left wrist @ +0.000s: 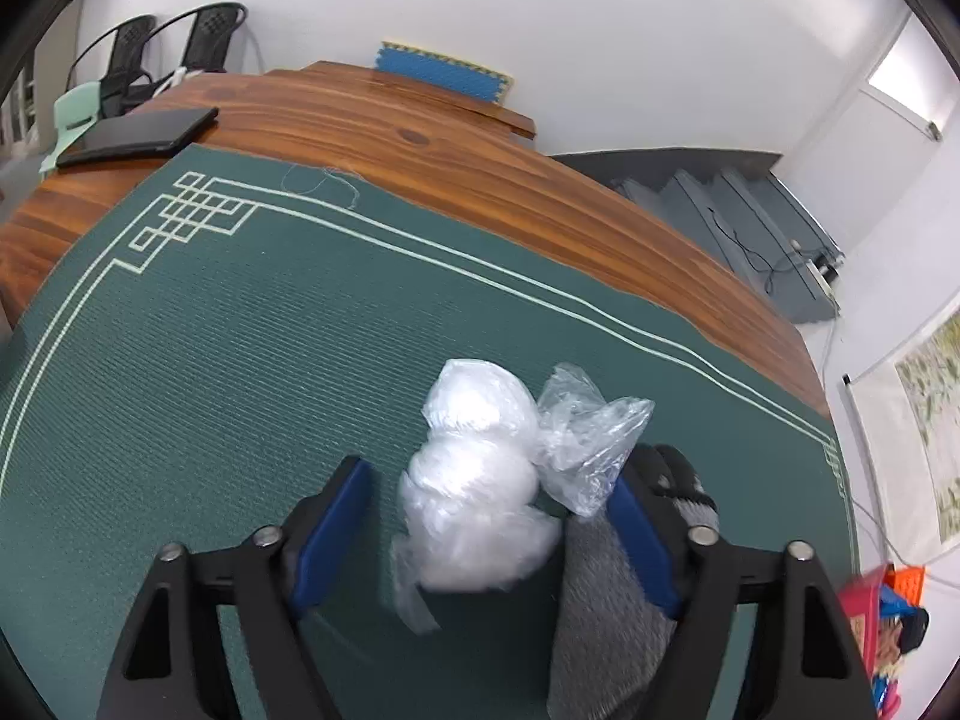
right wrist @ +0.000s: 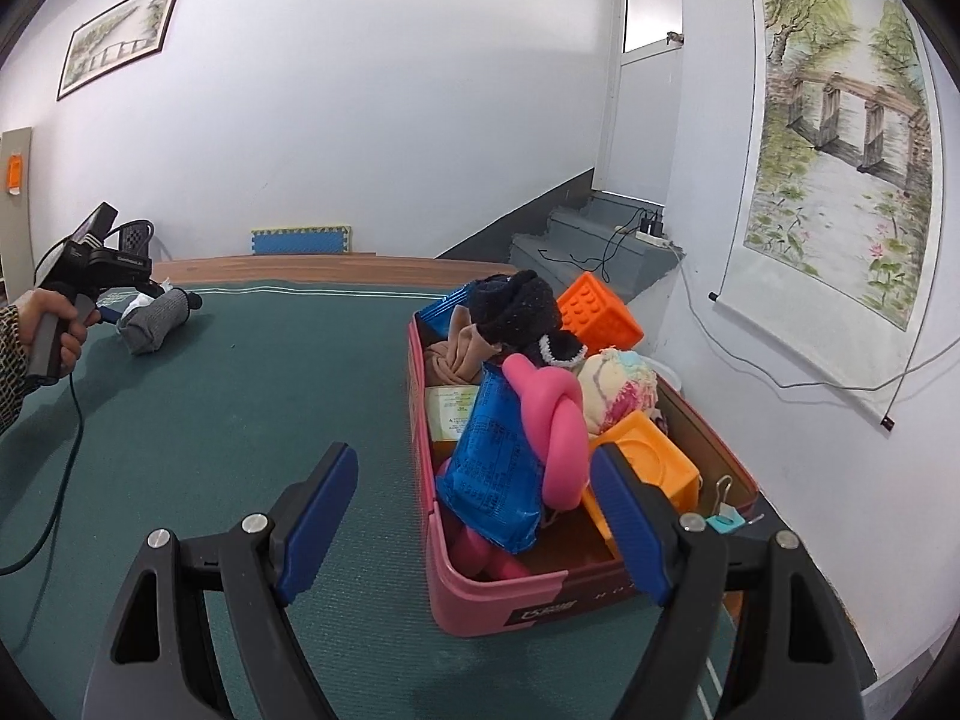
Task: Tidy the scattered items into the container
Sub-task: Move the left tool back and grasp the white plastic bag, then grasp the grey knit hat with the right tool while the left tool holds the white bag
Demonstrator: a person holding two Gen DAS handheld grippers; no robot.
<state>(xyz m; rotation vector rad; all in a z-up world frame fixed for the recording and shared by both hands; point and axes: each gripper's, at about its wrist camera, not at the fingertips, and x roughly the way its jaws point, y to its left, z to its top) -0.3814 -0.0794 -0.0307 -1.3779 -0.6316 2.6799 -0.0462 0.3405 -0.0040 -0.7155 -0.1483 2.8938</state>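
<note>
A clear plastic bag of white stuff (left wrist: 474, 480) lies on the green mat (left wrist: 240, 360), between the blue pads of my left gripper (left wrist: 492, 471). The left pad stands apart from it; the bag's crumpled flap brushes the right pad. A rolled grey sock (left wrist: 606, 600) lies beside and under the right finger. In the right wrist view the sock (right wrist: 153, 324) lies far left, where a hand (right wrist: 57, 324) holds that gripper. My right gripper (right wrist: 474, 456) is open and holds nothing, just before the pink container (right wrist: 510, 600), which is piled with a blue packet (right wrist: 492, 468), a pink knotted tube (right wrist: 552, 420) and orange blocks (right wrist: 600, 312).
Beyond the mat the wooden table (left wrist: 480, 150) carries a black tablet (left wrist: 144, 132) at the far left. Chairs (left wrist: 174, 54) stand behind it. The container sits near the mat's right edge, close to the wall with a hanging scroll (right wrist: 840, 138). A cable (right wrist: 66, 450) trails over the mat.
</note>
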